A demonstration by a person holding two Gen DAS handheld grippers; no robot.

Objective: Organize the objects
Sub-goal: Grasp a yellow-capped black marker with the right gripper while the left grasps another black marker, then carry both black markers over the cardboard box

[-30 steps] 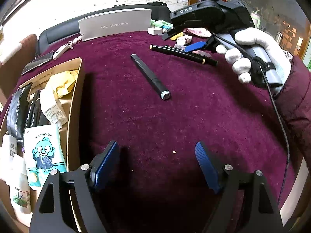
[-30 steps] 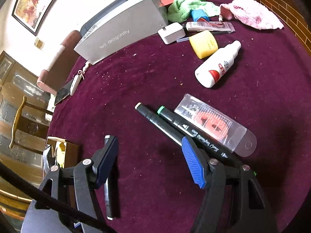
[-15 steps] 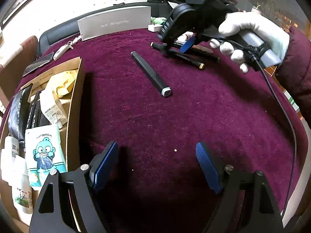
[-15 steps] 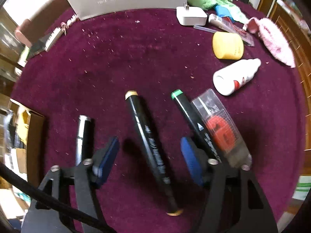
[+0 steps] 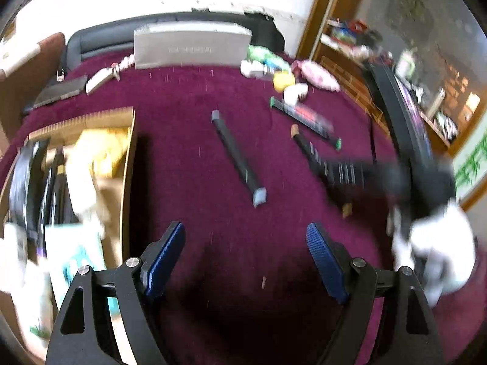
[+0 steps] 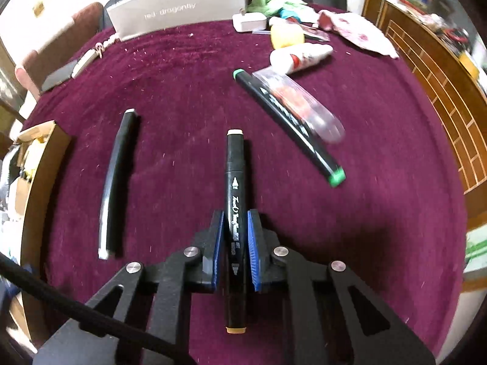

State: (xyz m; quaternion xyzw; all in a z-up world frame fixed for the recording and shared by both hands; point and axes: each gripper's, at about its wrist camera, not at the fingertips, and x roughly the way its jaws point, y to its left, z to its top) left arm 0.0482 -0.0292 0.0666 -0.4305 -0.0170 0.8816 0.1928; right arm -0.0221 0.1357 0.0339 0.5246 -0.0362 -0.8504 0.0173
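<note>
My right gripper (image 6: 235,216) is shut on a black marker with tan caps (image 6: 234,167). Its jaws are closing tight, with the blue pads pressing on both sides of the barrel. The marker points away along the fingers, just above the maroon cloth. In the left wrist view the same marker (image 5: 307,149) and the gripper on it are blurred. A grey-capped marker (image 6: 117,179) (image 5: 237,158) lies to the left. A green-capped marker (image 6: 289,124) lies to the right. My left gripper (image 5: 246,261) hangs open over bare cloth, holding nothing.
An open cardboard box (image 5: 127,158) with packets stands at the left. A grey carton (image 6: 176,12), a white bottle (image 6: 299,56), a yellow tub (image 6: 286,36), a clear packet (image 6: 301,103), a white plug (image 6: 249,19) and cloths crowd the far side. A gloved hand (image 5: 435,249) is at the right.
The right gripper has shut on the tan-capped marker, which now lies in line with its fingers. In the left wrist view the right hand has dropped to the right. The left gripper rose slightly.
</note>
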